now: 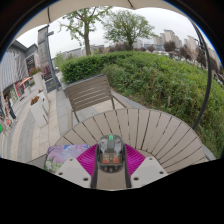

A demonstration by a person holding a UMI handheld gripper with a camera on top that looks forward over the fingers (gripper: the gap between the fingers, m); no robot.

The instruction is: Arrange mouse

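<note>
Sitting between the two pink pads at bottom centre of the frame, the mouse (110, 153) is dark, glossy, with a reddish glint near its middle. Its long axis runs straight along the tool's (111, 163) forward line, nose pointing up-frame, tail end toward the camera. Both pads appear to touch its flanks, left pad (88, 160) and right pad (133, 159) tight against it with no visible gap, so the tool reads as clamped on the mouse. Whether the mouse is lifted or its belly rests on the surface cannot be told from this view.

Below and ahead lies the desk (150, 130), a round slatted wooden top with planks fanning out toward upper right. A purple-patterned pad or cloth (63, 153) lies at lower left, just beside the left finger; likely the mouse's target spot, though that is a guess. Beyond the desk, centre-left, stands a slatted wooden chair (92, 95), well apart. A hedge (160, 75) fills the right half; trees and buildings sit at the top.

Key relation: mouse dead centre in the tool, axis aligned with the fingers, patterned pad off to the left. Any placing move probably needs a leftward shift.
</note>
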